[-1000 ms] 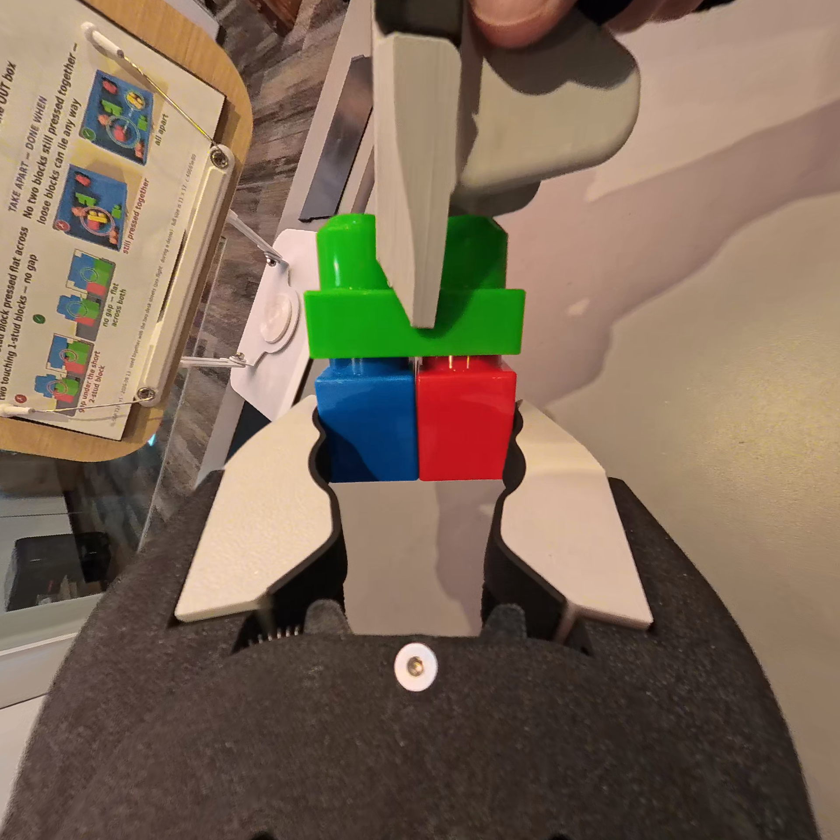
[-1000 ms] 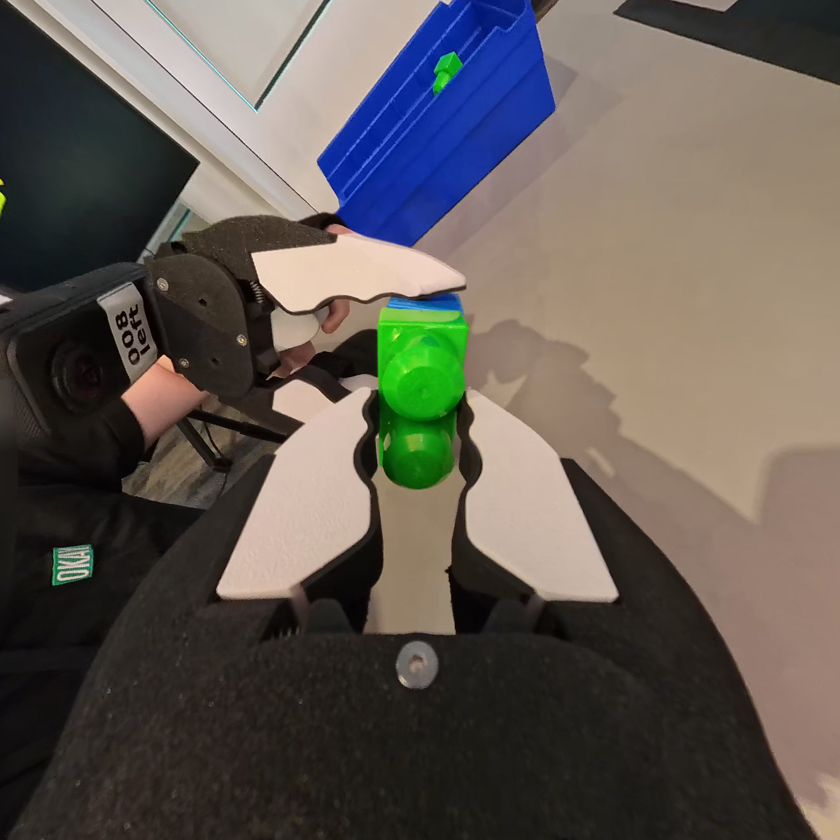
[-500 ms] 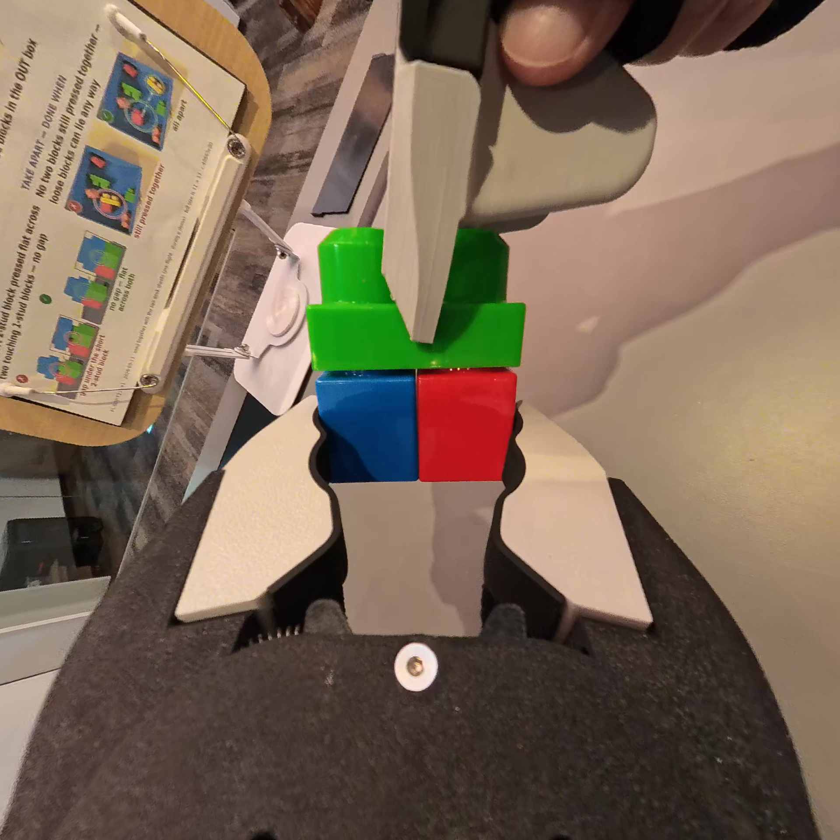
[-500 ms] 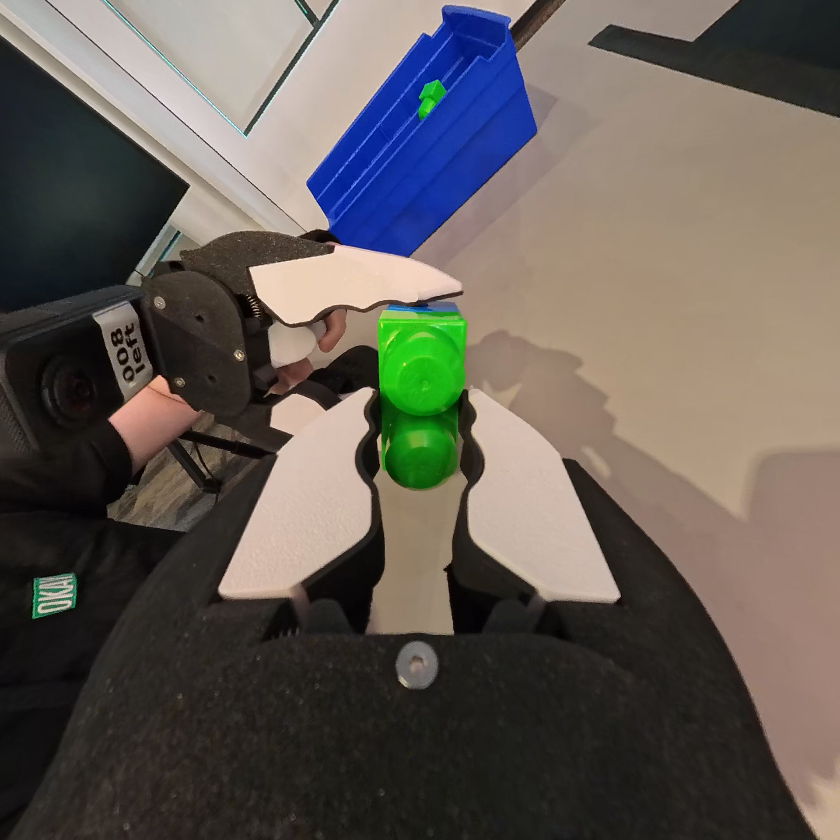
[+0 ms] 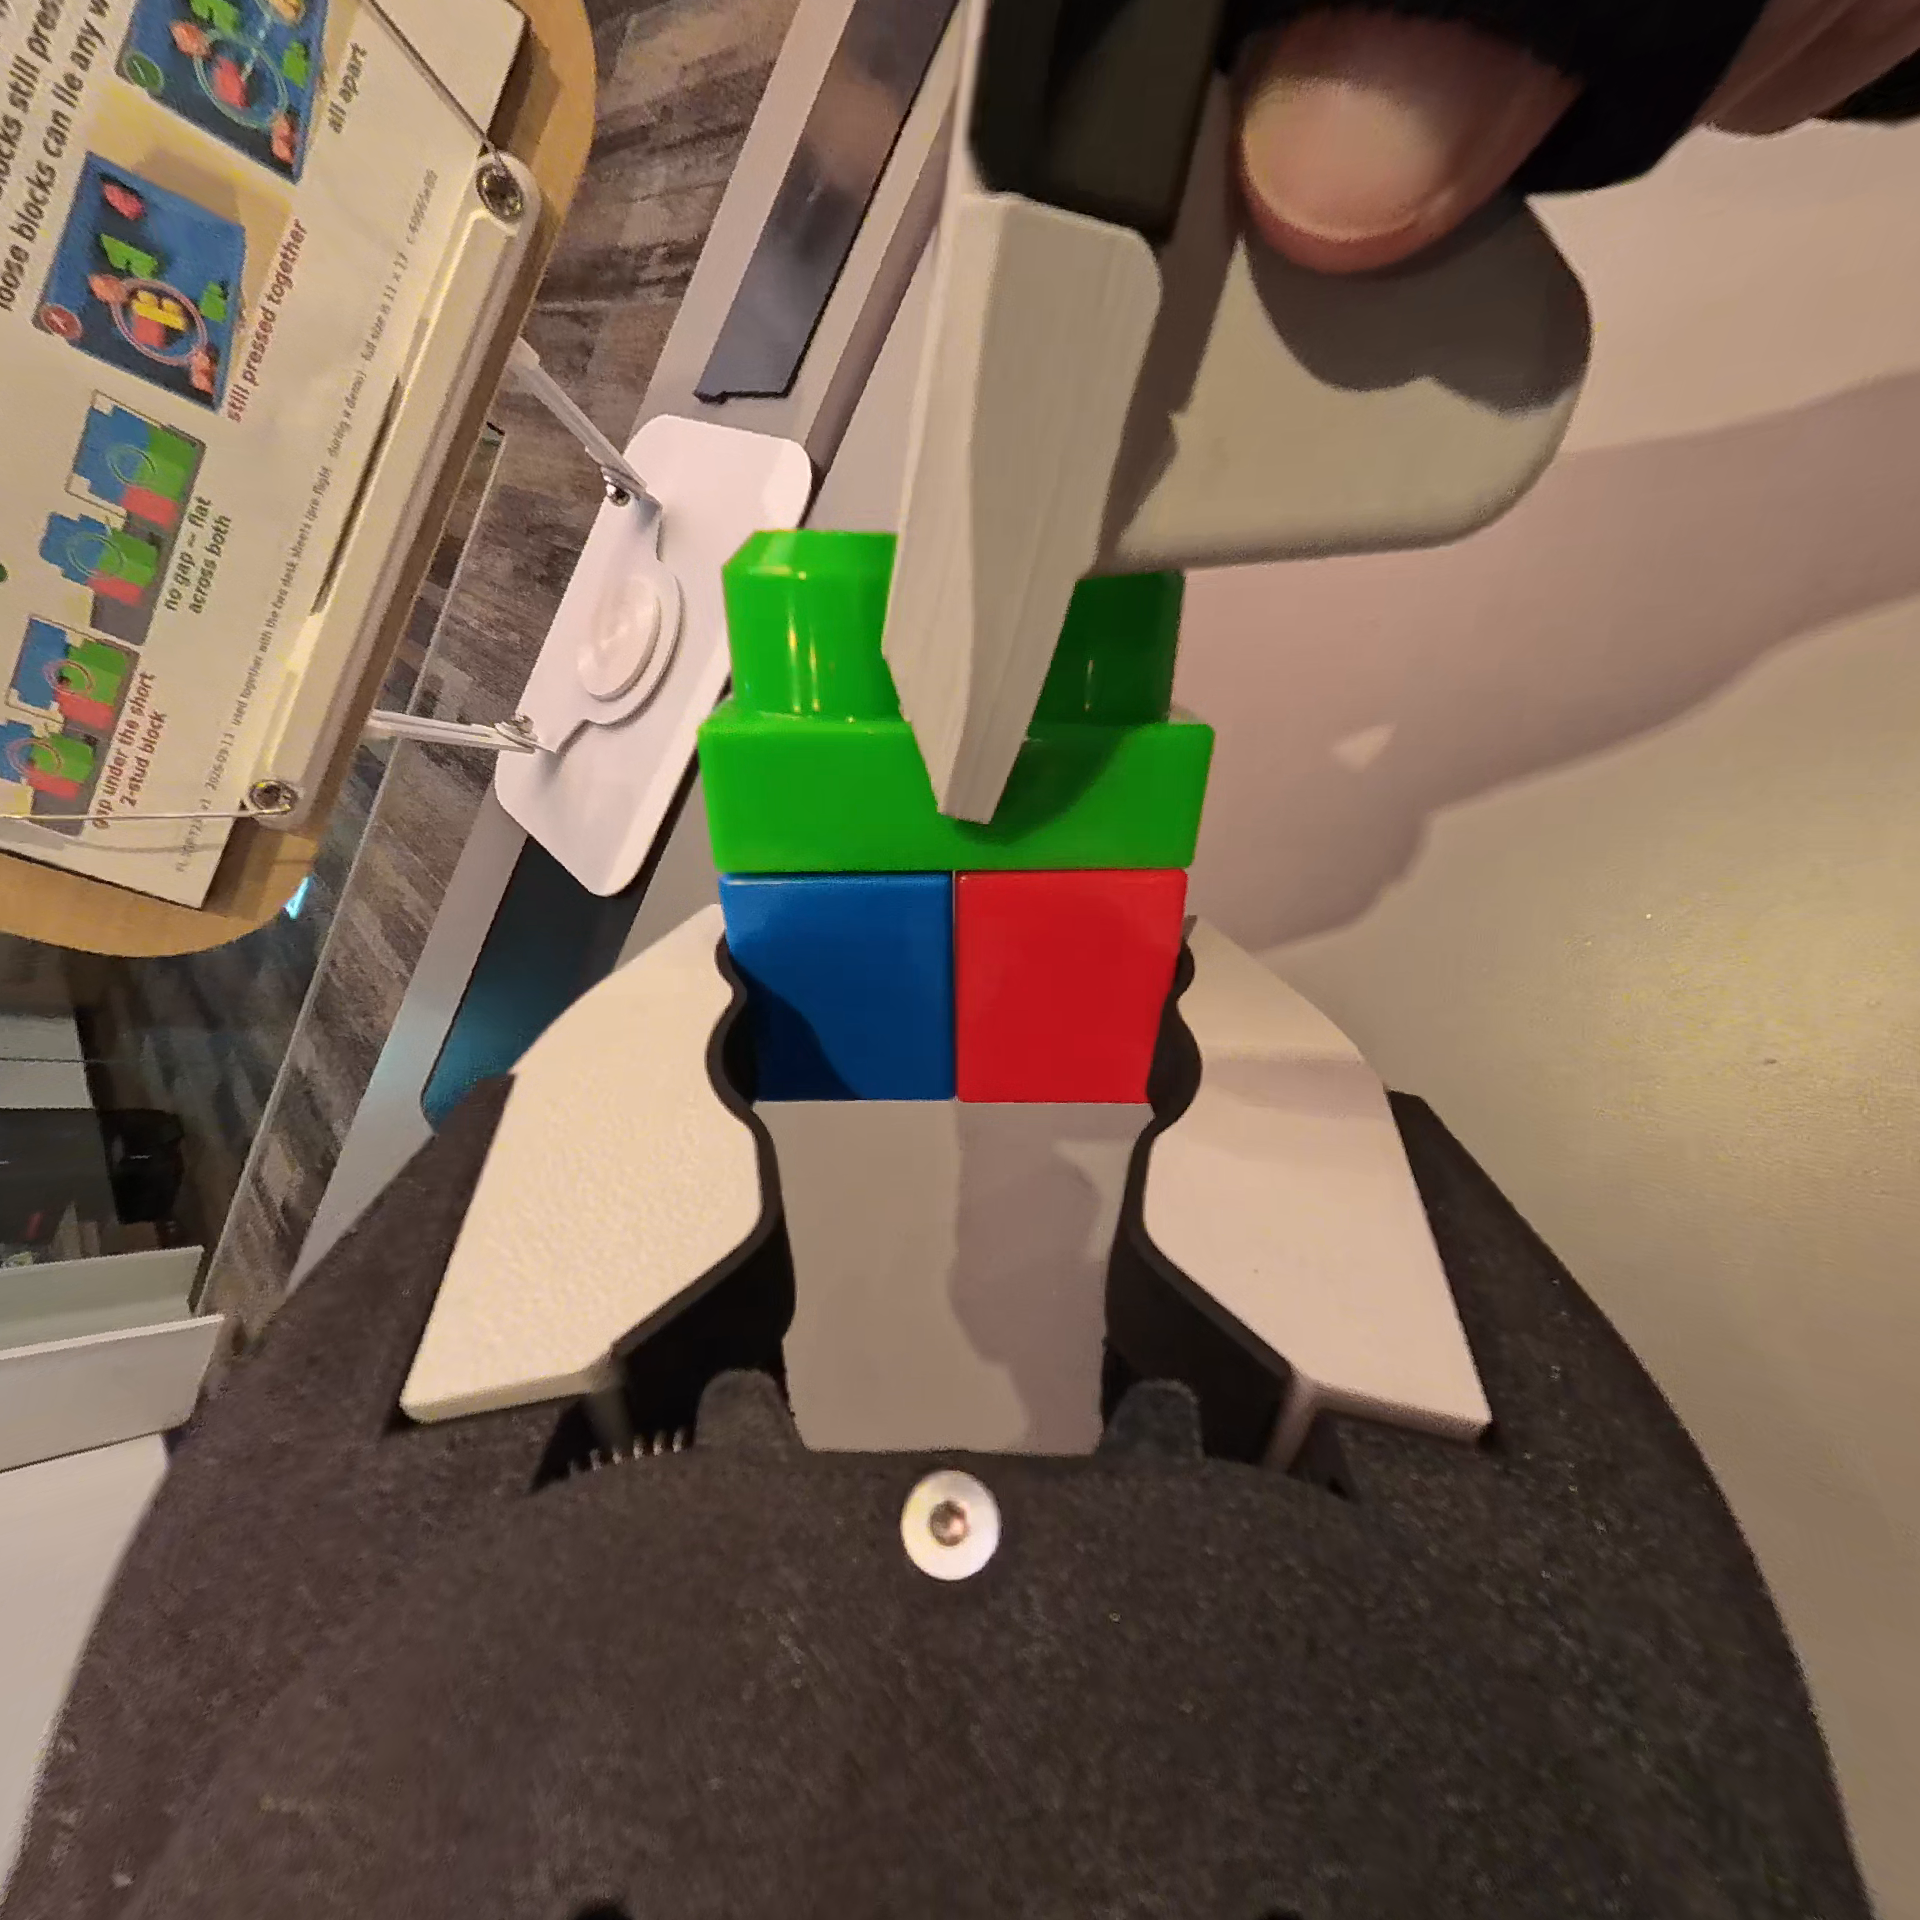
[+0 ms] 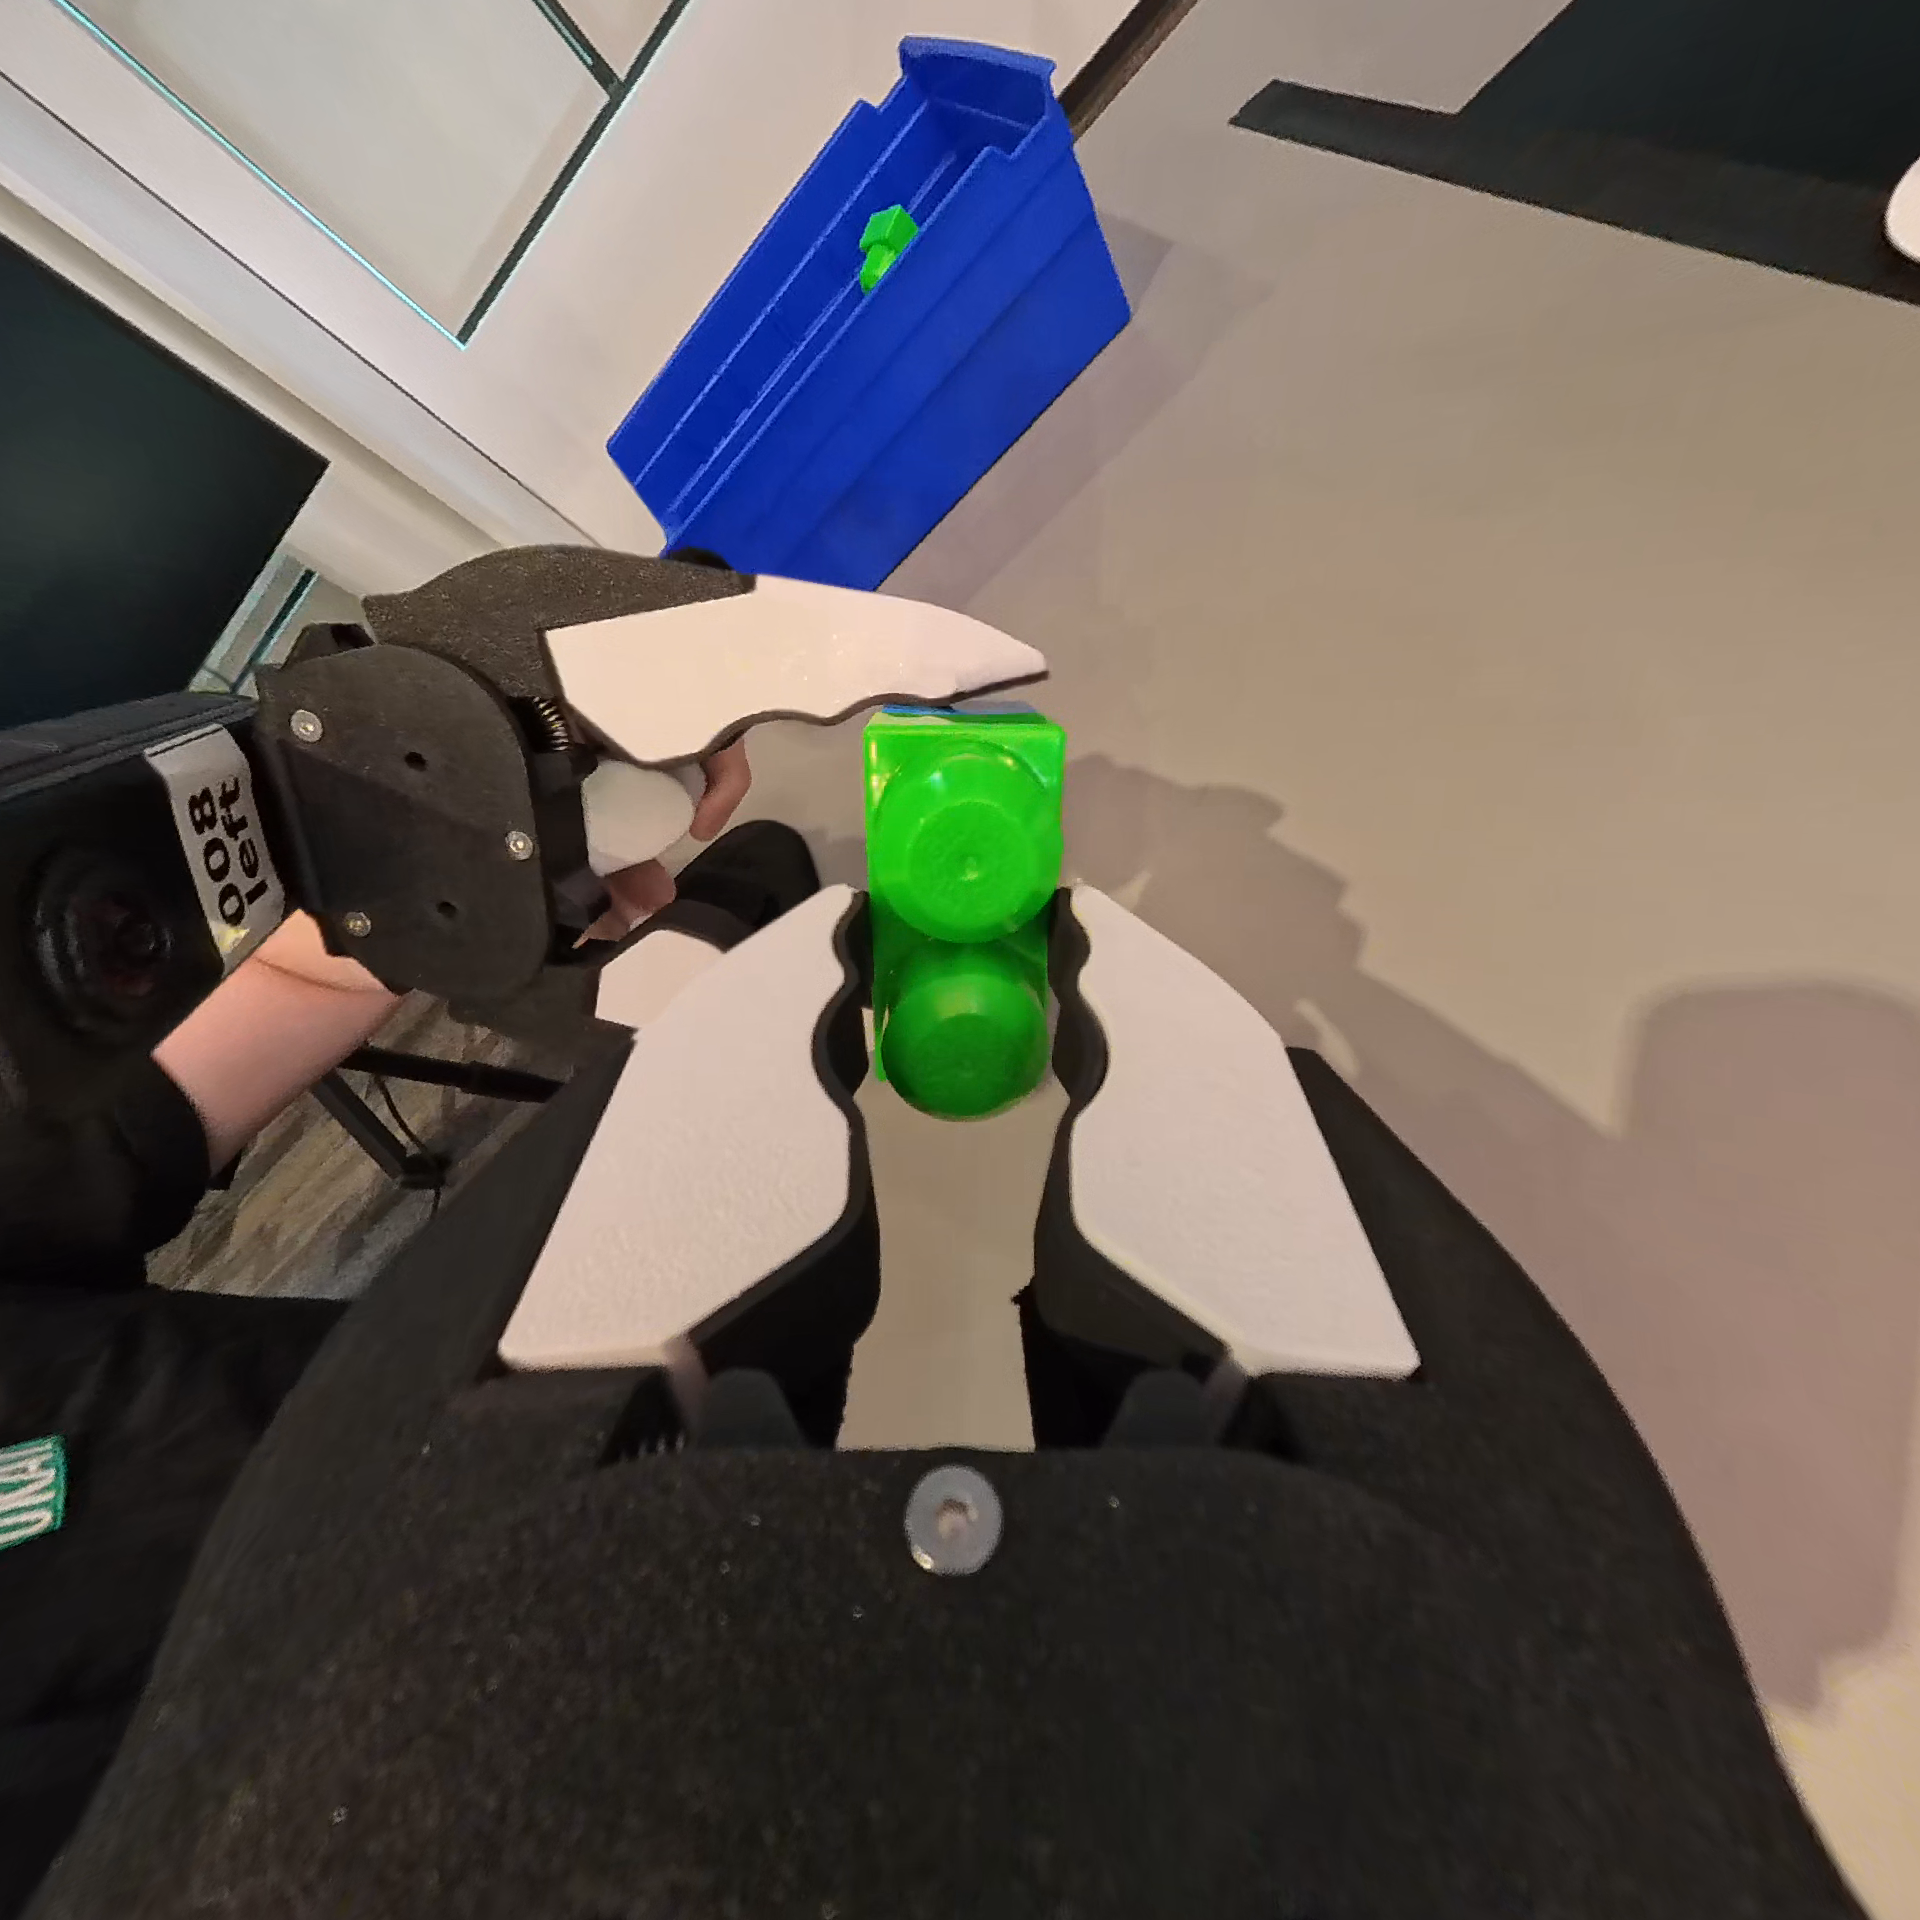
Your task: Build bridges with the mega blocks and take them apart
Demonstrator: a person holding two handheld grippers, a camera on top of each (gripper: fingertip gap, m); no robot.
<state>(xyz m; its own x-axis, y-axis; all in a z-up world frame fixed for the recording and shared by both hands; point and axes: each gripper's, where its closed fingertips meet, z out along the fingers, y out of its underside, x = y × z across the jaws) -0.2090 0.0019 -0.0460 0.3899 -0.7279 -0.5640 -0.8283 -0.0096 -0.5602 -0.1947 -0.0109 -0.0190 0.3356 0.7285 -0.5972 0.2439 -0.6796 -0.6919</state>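
The left gripper (image 5: 951, 997) is closed on 2 small blocks that sit side by side and touch: a blue block (image 5: 847, 982) on the left and a red block (image 5: 1065, 982) on the right. Its 2 white fingers (image 5: 613, 1174) press on the outer sides of the pair, so it is open just as wide as the 2 blocks together.

A green block (image 5: 831, 800) w/ 2 studs lies flat across the tops of the blue & red ones. No gap shows between them in the left wrist view. The 3 blocks make a little bridge, held up in the air above the pale table (image 5: 1610, 1039).

The right gripper (image 6: 961, 977) comes at the green block (image 6: 961, 831) from the stud side. Its fingers (image 6: 717, 1164) squeeze the long sides of the green block, 1 on each side, so it is nearly closed, only as wide as that block. In the left wrist view 1 of its fingers reaches down in front of the studs to the green block, and a thumb (image 5: 1340, 156) shows at the top.

In the right wrist view the left gripper (image 6: 790, 665) comes in from the left side. Far behind, a blue bin (image 6: 883, 343) stands on the table w/ 1 small green piece (image 6: 881, 244) inside. In the left wrist view, at the top left, a picture sheet (image 5: 156, 364) is fixed to a wooden board (image 5: 561, 125).
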